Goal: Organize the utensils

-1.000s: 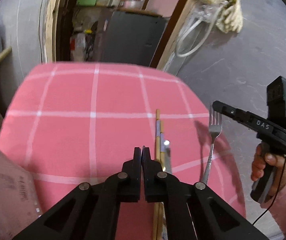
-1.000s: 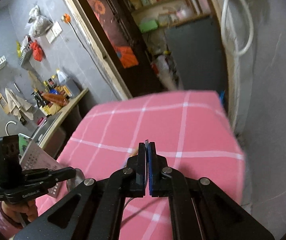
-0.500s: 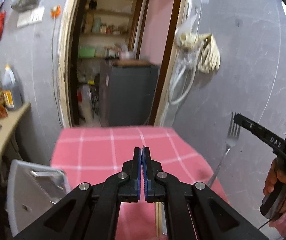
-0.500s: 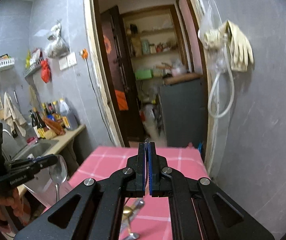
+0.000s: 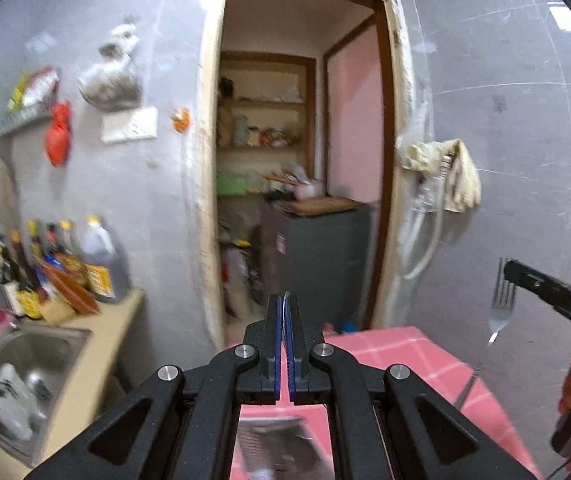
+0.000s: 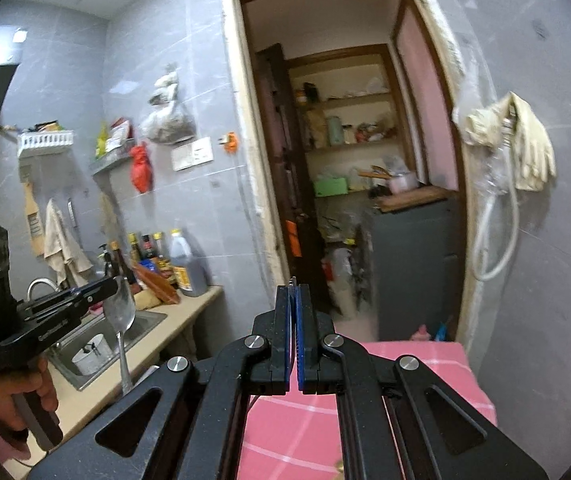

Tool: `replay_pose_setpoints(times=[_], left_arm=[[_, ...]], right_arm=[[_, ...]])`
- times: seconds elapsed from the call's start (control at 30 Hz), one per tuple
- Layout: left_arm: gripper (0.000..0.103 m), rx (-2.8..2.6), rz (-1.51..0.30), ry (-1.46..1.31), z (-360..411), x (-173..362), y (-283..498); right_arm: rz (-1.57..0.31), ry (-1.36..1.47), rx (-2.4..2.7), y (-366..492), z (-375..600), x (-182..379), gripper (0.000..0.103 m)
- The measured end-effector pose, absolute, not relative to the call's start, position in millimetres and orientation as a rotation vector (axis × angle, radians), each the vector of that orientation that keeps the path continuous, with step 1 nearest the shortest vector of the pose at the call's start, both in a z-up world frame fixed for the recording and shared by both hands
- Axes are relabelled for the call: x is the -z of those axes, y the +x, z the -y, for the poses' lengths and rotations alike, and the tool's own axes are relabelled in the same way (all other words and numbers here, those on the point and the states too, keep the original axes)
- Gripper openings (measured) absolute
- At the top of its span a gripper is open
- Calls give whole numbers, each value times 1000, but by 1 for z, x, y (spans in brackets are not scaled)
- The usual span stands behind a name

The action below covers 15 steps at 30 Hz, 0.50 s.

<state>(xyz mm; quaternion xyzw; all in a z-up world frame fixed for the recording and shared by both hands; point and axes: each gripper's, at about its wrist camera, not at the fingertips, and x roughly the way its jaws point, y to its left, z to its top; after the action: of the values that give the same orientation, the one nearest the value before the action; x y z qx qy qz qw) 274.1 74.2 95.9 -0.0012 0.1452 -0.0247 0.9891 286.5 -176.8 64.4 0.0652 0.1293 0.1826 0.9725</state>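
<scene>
Steel spoon (image 6: 119,312) shows only rightward, fork (image 5: 499,312) only leftward, both clamped in closed jaws.

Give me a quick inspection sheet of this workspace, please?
Surface: pink checked tablecloth, mostly out of view.
Job's things: steel spoon and steel fork, both held in the air.
Clutter: sauce bottles beside steel sink.
Grippers: left gripper shut on spoon; right gripper shut on fork.
Cables: thin black cable along right gripper.
Surroundings: grey tiled wall, open pantry doorway, cream rubber gloves.
</scene>
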Motion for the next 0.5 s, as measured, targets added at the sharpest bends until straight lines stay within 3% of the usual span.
replay_pose_setpoints(times=[0.5], left_arm=[[2,-129,-169,157,-91,-65,263]], right_arm=[[-218,-74,-484,273,80,-49,3]])
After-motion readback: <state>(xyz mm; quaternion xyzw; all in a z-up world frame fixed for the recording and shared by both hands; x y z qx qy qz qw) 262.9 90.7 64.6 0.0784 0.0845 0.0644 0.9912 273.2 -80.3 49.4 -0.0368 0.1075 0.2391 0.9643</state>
